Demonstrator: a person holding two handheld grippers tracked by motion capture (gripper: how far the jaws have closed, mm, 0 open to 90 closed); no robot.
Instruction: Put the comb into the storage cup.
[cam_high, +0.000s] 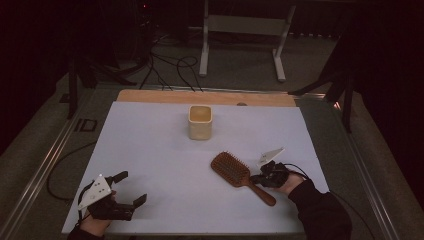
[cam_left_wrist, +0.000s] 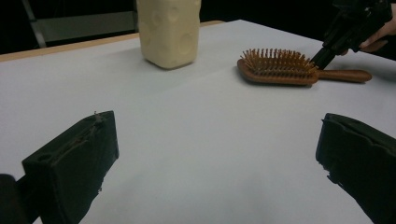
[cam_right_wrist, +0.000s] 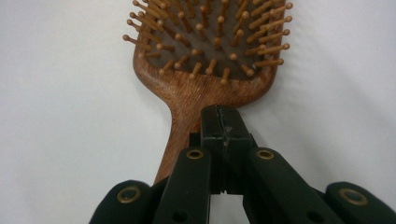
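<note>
The brown wooden paddle hairbrush (cam_high: 239, 175) lies bristles-up on the white table sheet (cam_high: 165, 165), its neck directly under the right gripper (cam_right_wrist: 223, 122), whose jaws are pressed together above the neck; whether they pinch it I cannot tell. It looks stiff and light (the pins may snag); the handle is the place to grip. Its long axis runs from the handle end nearest the right hand out to the head, toward the cream cup (cam_high: 200, 121). The left gripper (cam_high: 131, 188) gapes wide, empty.

One wooden hairbrush (cam_high: 236, 172), one cream cup (cam_high: 200, 122)

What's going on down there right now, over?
Left gripper open, idle. Right gripper shut over brown wooden hairbrush neck. Cream cup stands apart.
</note>
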